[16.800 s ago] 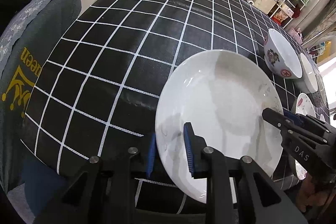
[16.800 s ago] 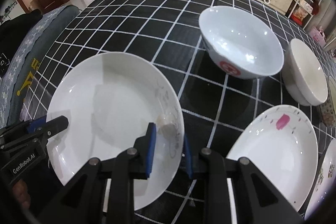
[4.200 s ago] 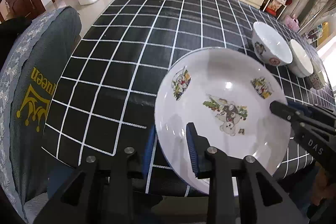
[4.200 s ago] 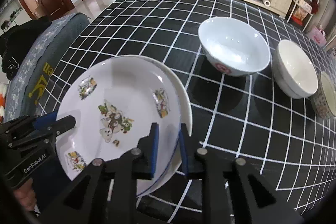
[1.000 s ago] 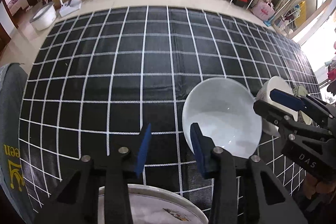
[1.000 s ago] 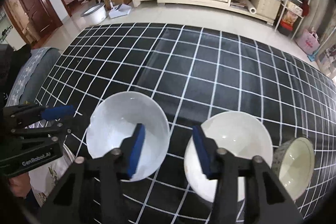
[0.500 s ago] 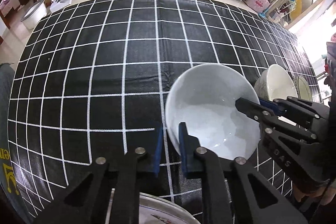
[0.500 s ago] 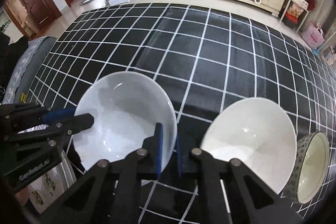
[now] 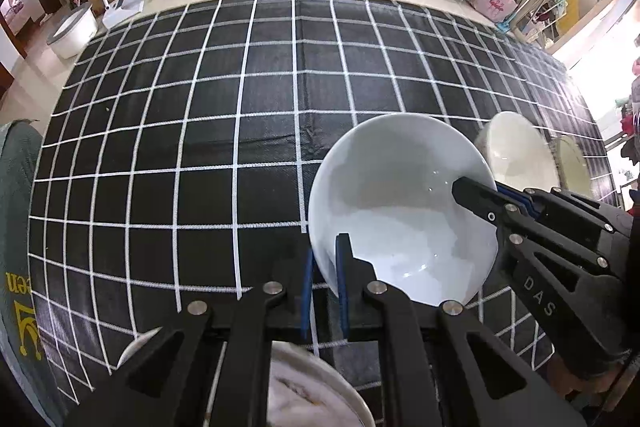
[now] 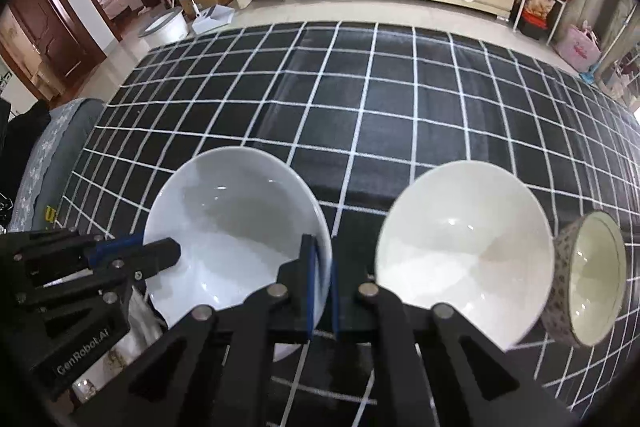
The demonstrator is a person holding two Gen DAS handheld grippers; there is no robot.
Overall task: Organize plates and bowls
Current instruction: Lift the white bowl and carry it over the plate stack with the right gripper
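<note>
A large white bowl [image 9: 400,211] [image 10: 236,223] is held between both grippers above the black checked tablecloth. My left gripper [image 9: 324,267] is shut on its left rim, and my right gripper [image 10: 321,267] is shut on its right rim. The right gripper [image 9: 476,193] reaches in from the right in the left wrist view; the left gripper [image 10: 160,251] shows at the left in the right wrist view. A cream bowl [image 10: 464,247] [image 9: 516,151] sits to the right. The stacked plates [image 9: 304,387] lie just below my left gripper.
A small patterned bowl [image 10: 588,283] [image 9: 576,167] stands tilted at the far right. The tablecloth [image 9: 200,115] stretches bare toward the far edge. A grey chair back [image 9: 16,227] stands at the left side. A cabinet and floor clutter lie beyond the table.
Both grippers, open a second ago, have shut on opposite rims of the white bowl, which now looks lifted and slightly nearer.
</note>
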